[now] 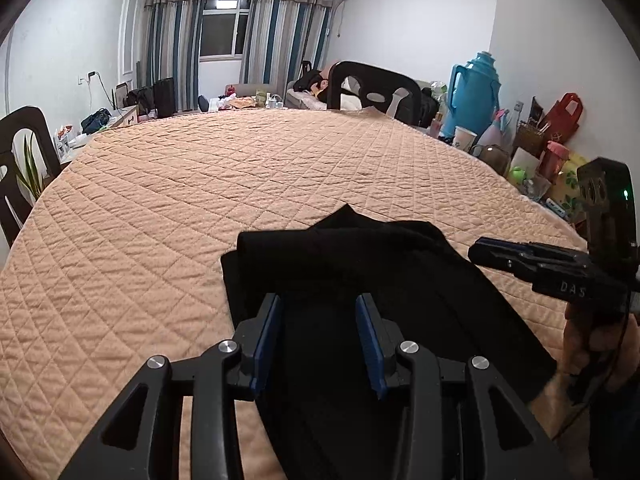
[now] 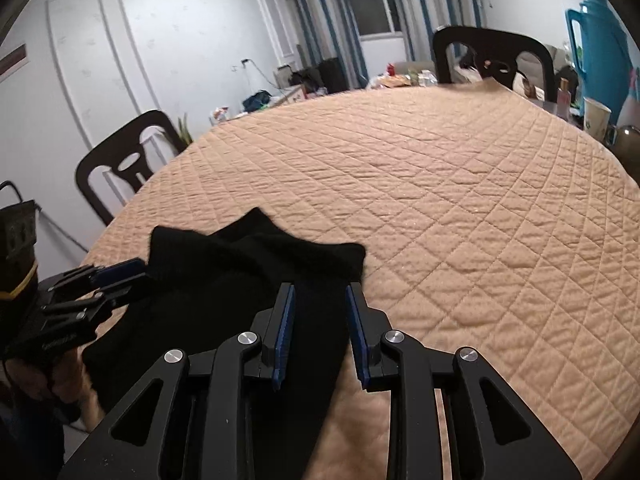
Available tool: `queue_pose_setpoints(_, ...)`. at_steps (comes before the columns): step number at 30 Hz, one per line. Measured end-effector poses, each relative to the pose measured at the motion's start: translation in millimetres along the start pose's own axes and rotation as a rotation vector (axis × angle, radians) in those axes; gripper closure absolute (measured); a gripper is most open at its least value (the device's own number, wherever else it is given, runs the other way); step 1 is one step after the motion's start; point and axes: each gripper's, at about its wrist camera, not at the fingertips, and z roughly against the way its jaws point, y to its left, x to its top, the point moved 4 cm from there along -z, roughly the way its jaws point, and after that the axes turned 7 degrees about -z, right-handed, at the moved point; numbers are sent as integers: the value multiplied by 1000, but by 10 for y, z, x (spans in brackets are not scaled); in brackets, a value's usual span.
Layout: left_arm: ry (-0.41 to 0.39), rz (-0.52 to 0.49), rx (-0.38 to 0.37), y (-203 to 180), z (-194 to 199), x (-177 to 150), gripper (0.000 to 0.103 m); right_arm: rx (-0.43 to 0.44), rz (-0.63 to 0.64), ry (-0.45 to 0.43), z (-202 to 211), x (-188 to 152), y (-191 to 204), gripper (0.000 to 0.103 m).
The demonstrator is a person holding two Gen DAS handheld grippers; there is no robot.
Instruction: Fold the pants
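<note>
At the near edge of the quilted table [image 1: 240, 184], 6 o'clock in both views, lie the black pants [image 1: 360, 264], partly folded, far end bunched. Left gripper [image 1: 320, 340] hovers over them, tongs apart, holding nothing. Right gripper [image 2: 320, 332] likewise apart at the pants' 3 o'clock edge. Judgement: pinch both near corners evenly, lift low, lay toward 12 o'clock, keep edges aligned.

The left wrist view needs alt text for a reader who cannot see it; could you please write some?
Black pants lie partly folded on a peach quilted table cover, seen past the open left gripper above them. The right gripper reaches in from the right edge; chairs and striped curtains stand behind.
</note>
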Motion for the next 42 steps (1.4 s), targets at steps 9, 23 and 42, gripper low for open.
queue_pose_setpoints(9, 12, -21, 7, -95, 64, -269, 61, 35, 106, 40, 59, -380, 224, 76)
queue_pose_setpoints(23, -1, 75, 0, 117, 170, -309, 61, 51, 56, 11, 136, -360, 138, 76)
queue_pose_setpoints(42, 50, 320, -125, 382, -156, -258, 48, 195, -196, 123, -78, -278, -237, 60)
